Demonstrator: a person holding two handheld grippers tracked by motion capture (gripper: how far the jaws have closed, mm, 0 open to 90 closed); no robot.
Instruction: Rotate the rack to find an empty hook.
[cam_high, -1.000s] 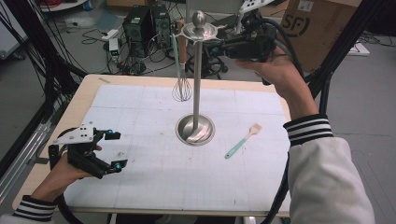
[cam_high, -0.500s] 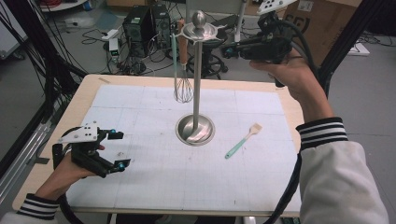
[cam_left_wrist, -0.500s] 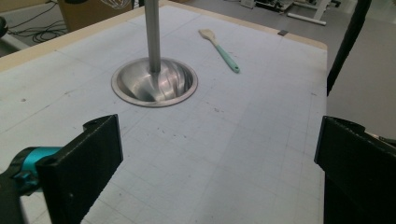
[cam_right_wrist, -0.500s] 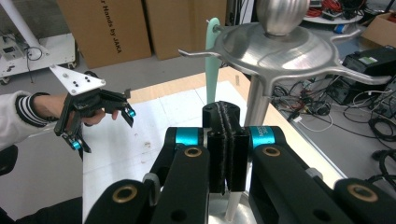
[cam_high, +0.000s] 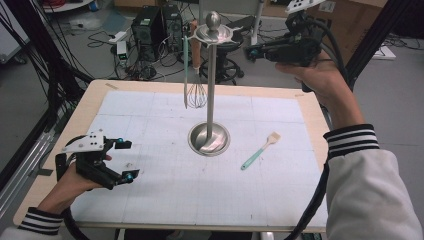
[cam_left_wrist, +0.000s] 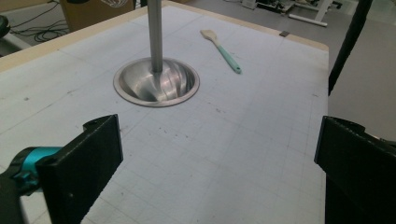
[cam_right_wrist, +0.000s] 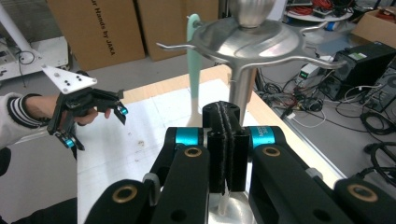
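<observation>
In the high view, the right gripper (cam_high: 248, 51) hung level beside the top disc of the utensil stand (cam_high: 210, 95), its jaws pressed together. A whisk (cam_high: 197, 92) and a teal-handled utensil (cam_high: 186, 65) hung from the stand's hooks, and the spatula (cam_high: 260, 151) lay flat on the gridded mat (cam_high: 165, 190), just right of the stand's base and apart from it. The left gripper (cam_high: 128, 160) rested low near the table's (cam_high: 90, 107) near-left corner. In the left gripper view, its jaws stood wide apart with nothing but bare mat between them, and the spatula (cam_left_wrist: 222, 44) lay beyond the base, paddle end away. In the right gripper view, the two pads met face to face and seemed to hold nothing, and a bare hook (cam_right_wrist: 166, 46) curled out from the disc just ahead. The spatula looked to be the piece left to hang. Doing that well would mean opening the jaws before descending, pinching the teal handle across its width near the middle so it hangs plumb, lifting clear of the base, and approaching a free hook away from the whisk.
</observation>
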